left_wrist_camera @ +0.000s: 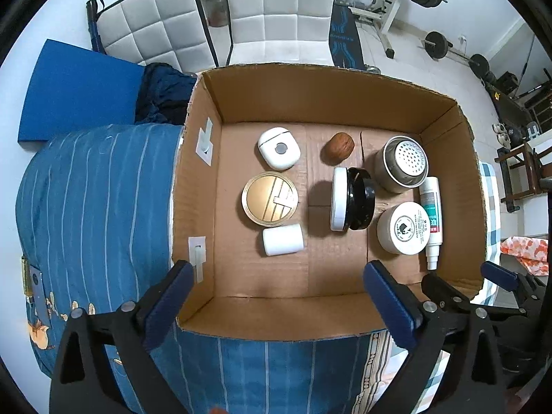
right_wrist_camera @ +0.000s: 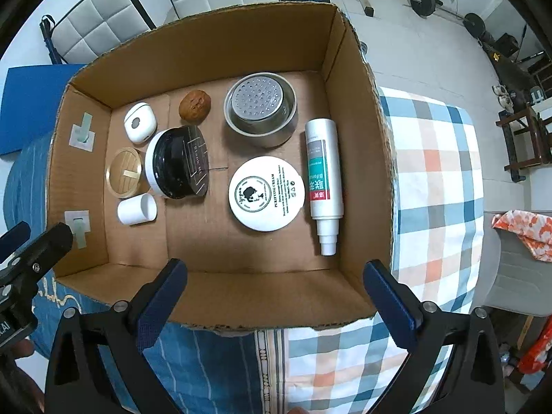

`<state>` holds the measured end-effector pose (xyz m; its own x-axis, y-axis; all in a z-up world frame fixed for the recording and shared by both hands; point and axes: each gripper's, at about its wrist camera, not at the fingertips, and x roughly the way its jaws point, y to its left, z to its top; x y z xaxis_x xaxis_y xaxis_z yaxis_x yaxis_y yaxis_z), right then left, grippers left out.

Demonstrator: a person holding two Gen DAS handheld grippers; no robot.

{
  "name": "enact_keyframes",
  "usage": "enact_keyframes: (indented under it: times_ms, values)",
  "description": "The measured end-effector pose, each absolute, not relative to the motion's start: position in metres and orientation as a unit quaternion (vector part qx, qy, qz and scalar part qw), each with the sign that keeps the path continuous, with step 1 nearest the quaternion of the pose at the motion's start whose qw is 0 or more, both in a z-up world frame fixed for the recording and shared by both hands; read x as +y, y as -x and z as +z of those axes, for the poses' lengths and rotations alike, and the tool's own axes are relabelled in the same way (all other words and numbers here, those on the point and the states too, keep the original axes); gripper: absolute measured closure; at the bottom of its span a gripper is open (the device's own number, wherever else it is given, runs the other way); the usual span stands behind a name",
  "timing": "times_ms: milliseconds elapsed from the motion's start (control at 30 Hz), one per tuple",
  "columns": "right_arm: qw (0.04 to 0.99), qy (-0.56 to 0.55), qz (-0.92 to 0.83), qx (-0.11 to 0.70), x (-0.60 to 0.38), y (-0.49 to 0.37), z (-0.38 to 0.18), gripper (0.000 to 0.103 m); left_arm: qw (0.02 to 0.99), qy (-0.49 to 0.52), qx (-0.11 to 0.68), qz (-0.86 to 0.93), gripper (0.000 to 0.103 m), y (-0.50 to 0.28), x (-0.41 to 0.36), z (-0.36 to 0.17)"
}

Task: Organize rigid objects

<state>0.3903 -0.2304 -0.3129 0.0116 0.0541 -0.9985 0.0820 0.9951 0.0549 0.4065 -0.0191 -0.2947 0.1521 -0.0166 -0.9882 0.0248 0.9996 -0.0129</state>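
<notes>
An open cardboard box [left_wrist_camera: 324, 100] [right_wrist_camera: 207, 55] sits on a bed and holds several items: a white case [left_wrist_camera: 278, 148] [right_wrist_camera: 139, 122], a walnut [left_wrist_camera: 338, 147] [right_wrist_camera: 195, 103], a steel strainer cup [left_wrist_camera: 402, 164] [right_wrist_camera: 260, 110], a black jar with a white lid [left_wrist_camera: 352, 198] [right_wrist_camera: 176, 164] on its side, a gold round compact [left_wrist_camera: 269, 197] [right_wrist_camera: 123, 171], a small white cylinder [left_wrist_camera: 283, 239] [right_wrist_camera: 137, 208], a white cream tin [left_wrist_camera: 403, 228] [right_wrist_camera: 266, 193] and a white spray bottle [left_wrist_camera: 431, 217] [right_wrist_camera: 324, 176]. My left gripper [left_wrist_camera: 279, 305] and right gripper [right_wrist_camera: 274, 300] are open and empty above the box's near wall.
The box rests on a blue striped cover [left_wrist_camera: 96, 207] and a checked blanket [right_wrist_camera: 438, 179]. A blue mat [left_wrist_camera: 76, 89] and white padded chairs [left_wrist_camera: 276, 10] stand behind. Gym weights [left_wrist_camera: 438, 45] lie on the floor at the far right.
</notes>
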Motion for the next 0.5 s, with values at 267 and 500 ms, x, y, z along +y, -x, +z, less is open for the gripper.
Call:
enact_keyframes:
  times_ms: [267, 500]
  values:
    - [0.72, -0.049, -0.003, 0.693, -0.233, -0.382, -0.301, 0.0, 0.766, 0.0, 0.643, -0.014, 0.002, -0.393, -0.019, -0.287]
    - [0.747, -0.046, 0.015, 0.663, -0.232, -0.357, -0.259, 0.0, 0.788, 0.002, 0.615, -0.019, 0.002, -0.368, -0.023, -0.252]
